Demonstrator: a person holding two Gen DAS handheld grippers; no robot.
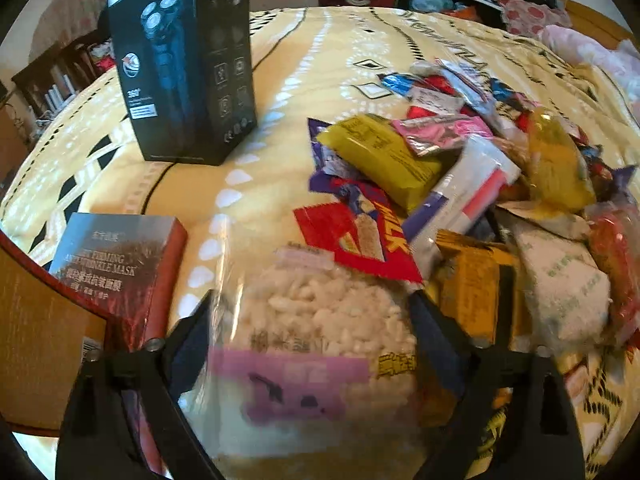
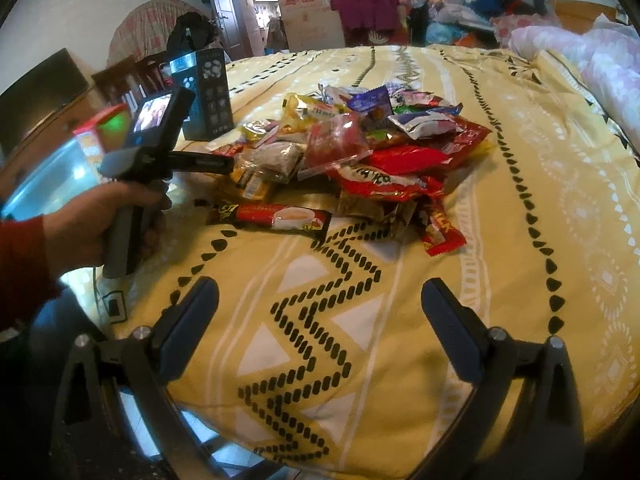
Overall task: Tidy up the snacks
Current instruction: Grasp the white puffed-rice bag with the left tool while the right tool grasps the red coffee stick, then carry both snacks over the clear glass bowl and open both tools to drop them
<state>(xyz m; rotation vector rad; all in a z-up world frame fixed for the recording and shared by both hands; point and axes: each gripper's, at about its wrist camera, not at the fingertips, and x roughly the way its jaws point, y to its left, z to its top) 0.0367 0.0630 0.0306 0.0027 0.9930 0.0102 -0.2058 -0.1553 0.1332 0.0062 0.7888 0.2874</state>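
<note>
Left fingers [image 1: 208, 320] pinching rice-snack bag [image 1: 316, 320], right fingers [image 2: 200, 300] spread above bare bedspread [image 2: 500, 208].

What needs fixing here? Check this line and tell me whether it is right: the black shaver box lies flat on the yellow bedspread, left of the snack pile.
Not quite. The black shaver box does not lie flat: it stands upright on its end. The left wrist view shows this. The rest holds: it is on the yellow bedspread, left of the snack pile.
</note>
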